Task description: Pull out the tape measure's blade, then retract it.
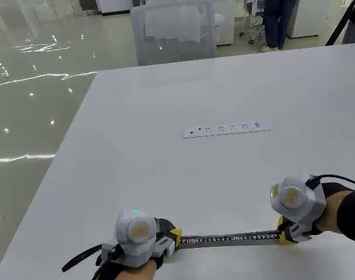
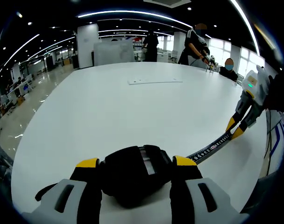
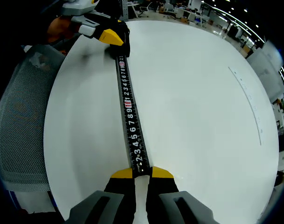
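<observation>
The table (image 1: pixel 165 99) is smooth and matt, the floor (image 1: pixel 31 87) glossy, the tape measure case (image 2: pixel 135 175) plastic.

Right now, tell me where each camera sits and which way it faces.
Head view: on the person's head, looking forward and down at the white table, the left gripper, the right gripper and a dark sleeve.
Left gripper view: on the left gripper, facing across the table over the tape measure case in its jaws, toward the right gripper.
Right gripper view: on the right gripper, facing along the blade it pinches, toward the left gripper.
Shared: both gripper views show the blade and power strip.
</observation>
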`<state>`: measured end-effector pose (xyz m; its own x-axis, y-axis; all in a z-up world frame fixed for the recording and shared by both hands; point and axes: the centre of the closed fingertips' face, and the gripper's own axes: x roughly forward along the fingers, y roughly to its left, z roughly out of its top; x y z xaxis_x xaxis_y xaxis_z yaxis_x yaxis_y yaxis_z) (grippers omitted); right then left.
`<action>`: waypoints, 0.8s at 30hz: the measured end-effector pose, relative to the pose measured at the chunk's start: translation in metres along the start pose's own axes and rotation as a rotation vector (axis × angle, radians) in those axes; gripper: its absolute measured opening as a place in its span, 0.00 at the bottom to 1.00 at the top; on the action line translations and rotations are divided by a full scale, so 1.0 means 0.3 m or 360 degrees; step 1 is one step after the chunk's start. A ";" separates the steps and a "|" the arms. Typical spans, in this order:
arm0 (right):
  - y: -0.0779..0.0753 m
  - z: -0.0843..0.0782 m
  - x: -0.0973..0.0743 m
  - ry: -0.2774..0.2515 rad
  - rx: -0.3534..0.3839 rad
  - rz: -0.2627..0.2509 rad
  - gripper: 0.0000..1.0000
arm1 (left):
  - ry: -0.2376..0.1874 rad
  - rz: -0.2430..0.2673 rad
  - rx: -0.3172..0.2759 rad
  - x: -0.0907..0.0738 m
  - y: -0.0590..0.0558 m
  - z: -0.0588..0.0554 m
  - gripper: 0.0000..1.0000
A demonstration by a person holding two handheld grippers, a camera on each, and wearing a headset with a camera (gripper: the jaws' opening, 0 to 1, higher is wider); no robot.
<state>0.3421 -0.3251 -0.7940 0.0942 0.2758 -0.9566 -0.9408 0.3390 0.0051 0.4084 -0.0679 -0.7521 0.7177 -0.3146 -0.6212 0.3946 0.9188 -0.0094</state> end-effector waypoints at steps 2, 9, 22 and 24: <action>0.001 0.001 0.001 -0.0004 0.0021 0.0003 0.02 | -0.0006 0.0000 -0.0001 -0.001 0.000 0.000 0.54; 0.001 0.008 0.003 -0.0010 0.0041 0.0005 0.02 | -0.0017 0.0012 0.0017 -0.003 -0.002 0.000 0.53; 0.002 0.020 0.008 0.0012 0.0026 0.0023 0.03 | -0.0008 0.0030 0.0064 -0.002 -0.002 -0.001 0.53; 0.000 0.019 0.008 0.0014 0.0037 0.0025 0.03 | -0.0007 0.0030 0.0072 -0.002 -0.003 -0.001 0.54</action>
<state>0.3443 -0.3192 -0.7947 0.0765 0.2733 -0.9589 -0.9343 0.3556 0.0268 0.4073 -0.0685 -0.7520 0.7278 -0.2986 -0.6174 0.4065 0.9129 0.0376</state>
